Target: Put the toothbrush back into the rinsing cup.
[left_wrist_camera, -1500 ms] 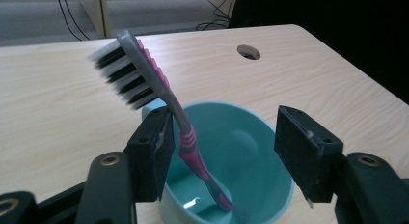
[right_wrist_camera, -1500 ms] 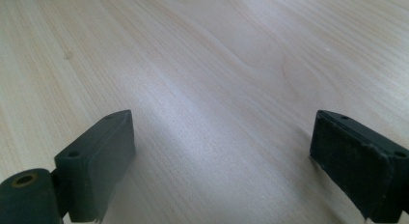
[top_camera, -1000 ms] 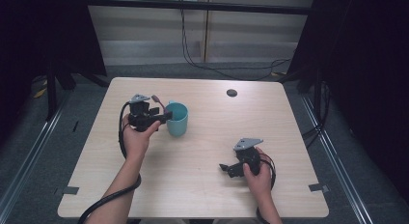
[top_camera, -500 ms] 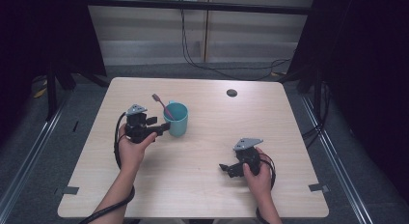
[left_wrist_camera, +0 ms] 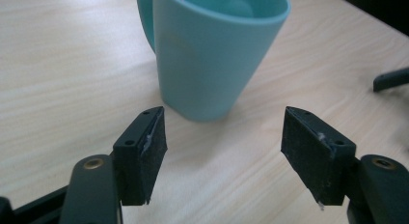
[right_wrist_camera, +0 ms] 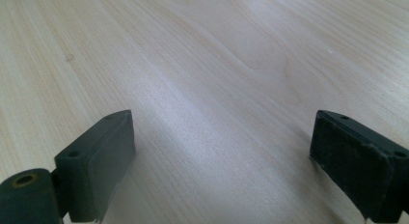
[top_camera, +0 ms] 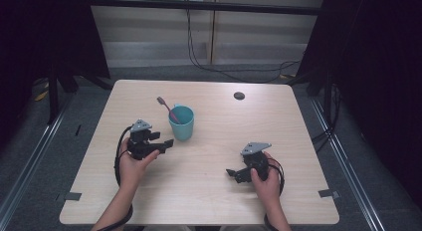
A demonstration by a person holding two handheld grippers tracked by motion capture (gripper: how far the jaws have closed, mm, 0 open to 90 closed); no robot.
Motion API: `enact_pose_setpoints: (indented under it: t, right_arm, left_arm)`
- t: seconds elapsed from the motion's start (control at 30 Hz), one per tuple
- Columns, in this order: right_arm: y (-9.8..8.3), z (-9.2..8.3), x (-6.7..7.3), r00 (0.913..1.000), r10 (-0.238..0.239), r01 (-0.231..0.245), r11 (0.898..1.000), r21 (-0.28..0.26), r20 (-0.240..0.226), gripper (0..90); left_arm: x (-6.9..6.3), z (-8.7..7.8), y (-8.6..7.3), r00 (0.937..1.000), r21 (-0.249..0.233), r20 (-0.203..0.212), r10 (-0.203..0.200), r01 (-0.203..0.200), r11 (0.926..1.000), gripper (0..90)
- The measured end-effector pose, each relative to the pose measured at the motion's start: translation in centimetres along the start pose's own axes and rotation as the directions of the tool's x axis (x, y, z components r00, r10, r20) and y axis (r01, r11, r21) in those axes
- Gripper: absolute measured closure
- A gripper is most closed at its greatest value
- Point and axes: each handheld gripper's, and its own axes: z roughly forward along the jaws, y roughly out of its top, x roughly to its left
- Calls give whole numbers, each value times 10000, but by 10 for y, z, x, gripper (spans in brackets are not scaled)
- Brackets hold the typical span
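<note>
Teal mug (top_camera: 182, 123) upright on wooden table (top_camera: 214, 191) w/ pink toothbrush (top_camera: 166, 108) leaning out of it, left gripper (top_camera: 164, 144) just beside mug w/ jaws wide & empty, right gripper (top_camera: 233, 174) well apart on bare tabletop, jaws also wide, holding nothing.

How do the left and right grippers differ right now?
The left gripper sits close to the teal mug, pointing at it; the right gripper lies apart from it, over bare table. In its own view the left faces the mug, the right faces plain wood. Both are open and empty.
</note>
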Motion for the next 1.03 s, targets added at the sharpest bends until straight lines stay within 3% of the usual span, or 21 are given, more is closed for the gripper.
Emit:
enact_pose_setpoints:
  t: [0.27, 0.6, 0.7, 0.73, 0.87, 1.03]
  right_arm:
    - [0, 0, 0, 10000, 0, 0, 10000, -1, -1, 80]
    - [0, 0, 0, 10000, -9, 9, 10000, -3, -1, 79]
    - [0, 0, 0, 10000, -9, 9, 10000, -3, -1, 80]
    - [0, 0, 0, 10000, 2, -2, 10000, 0, -1, 80]
    - [0, 0, 0, 10000, -10, 10, 10000, -5, -5, 80]
    - [0, 0, 0, 10000, -2, 2, 10000, 1, -6, 80]
  left_arm:
    - [0, 1, -20, 9987, 673, -21, 516, -513, 9964, 323]
    - [-8, 4, -37, 9902, 1454, -133, 1388, -1355, 9801, 321]
    - [-10, 5, -41, 9839, 1704, -245, 1768, -1702, 9706, 321]
    - [-11, 5, -42, 9850, 1698, -209, 1714, -1654, 9715, 321]
    - [-13, 5, -45, 9774, 1654, -295, 2094, -2019, 9653, 311]
    - [-14, 4, -47, 9763, 1548, -234, 2151, -2091, 9656, 282]
